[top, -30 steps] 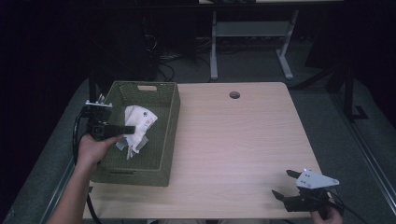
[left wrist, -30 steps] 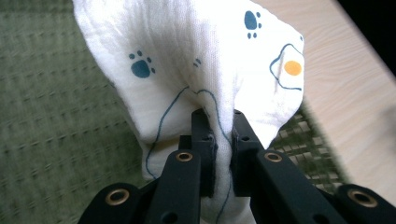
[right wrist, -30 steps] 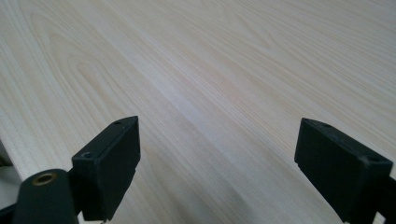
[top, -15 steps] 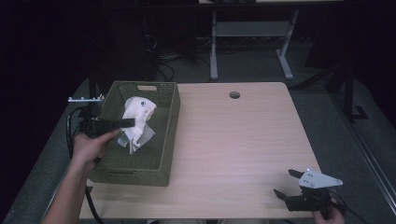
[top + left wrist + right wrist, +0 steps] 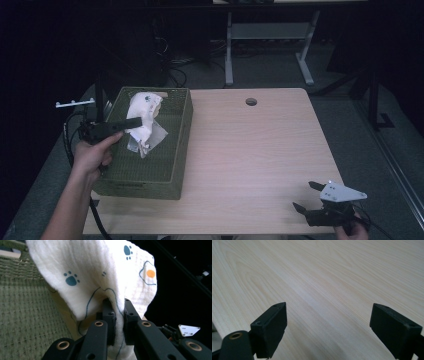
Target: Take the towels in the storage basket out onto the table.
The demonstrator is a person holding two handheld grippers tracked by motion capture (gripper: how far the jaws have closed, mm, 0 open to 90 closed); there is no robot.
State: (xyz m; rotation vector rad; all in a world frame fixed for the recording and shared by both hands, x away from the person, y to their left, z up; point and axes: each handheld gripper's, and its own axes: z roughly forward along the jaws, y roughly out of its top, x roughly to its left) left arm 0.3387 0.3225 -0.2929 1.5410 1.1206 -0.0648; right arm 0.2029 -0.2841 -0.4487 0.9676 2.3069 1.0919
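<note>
Pinching a white paw-print cloth (image 5: 105, 272) between its closed fingers (image 5: 108, 315), the left gripper (image 5: 131, 122) holds it above the green woven basket (image 5: 172, 165). Beyond the spread-apart fingers (image 5: 273, 323) of the right gripper (image 5: 307, 196) lies bare tabletop (image 5: 250, 150).

- A light wood-grain table (image 5: 260, 150) with rounded corners carries everything here.
- A round cable hole (image 5: 251, 102) sits in the top near its far edge.
- An olive-green woven basket (image 5: 165, 170) stands directly on the tabletop at its left side, running from the far edge toward the near one.
- The right gripper view looks close onto bare pale wood grain (image 5: 332, 282).
</note>
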